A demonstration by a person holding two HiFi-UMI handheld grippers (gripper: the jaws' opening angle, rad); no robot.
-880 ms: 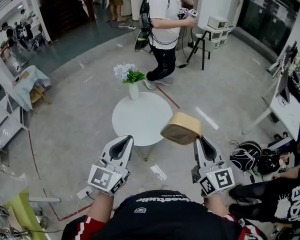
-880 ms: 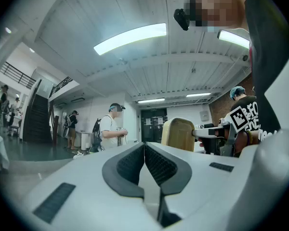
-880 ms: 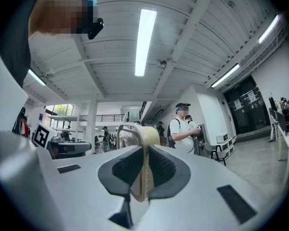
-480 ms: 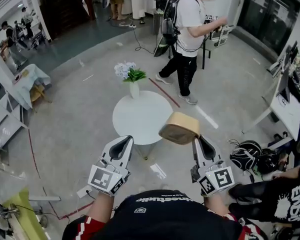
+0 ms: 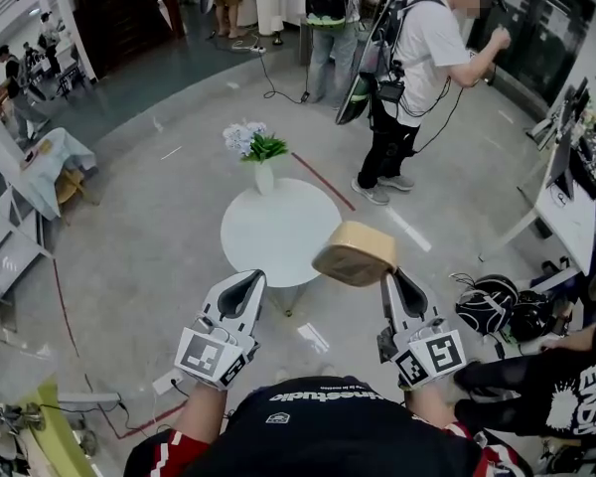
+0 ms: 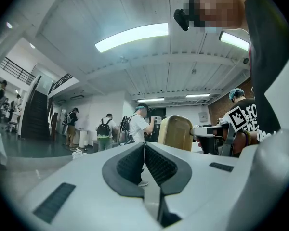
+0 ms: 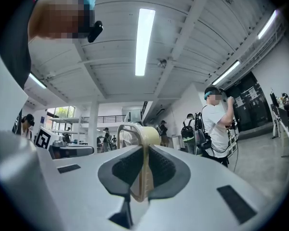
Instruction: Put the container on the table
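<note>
— So, the left gripper (image 5: 244, 278)?
— Short of the round white table (image 5: 268, 237), fingers (image 6: 131, 164) pressed together, nothing between them.
— And the container (image 5: 356, 253)?
— Up in the air, tipped on its side, seen against the table's near right edge — its thin wall pinched between the right gripper's (image 5: 392, 279) fingers (image 7: 164, 169).

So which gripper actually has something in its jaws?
The right gripper, shut on the tan container at its rim; the left gripper has its jaws together with nothing between them.
</note>
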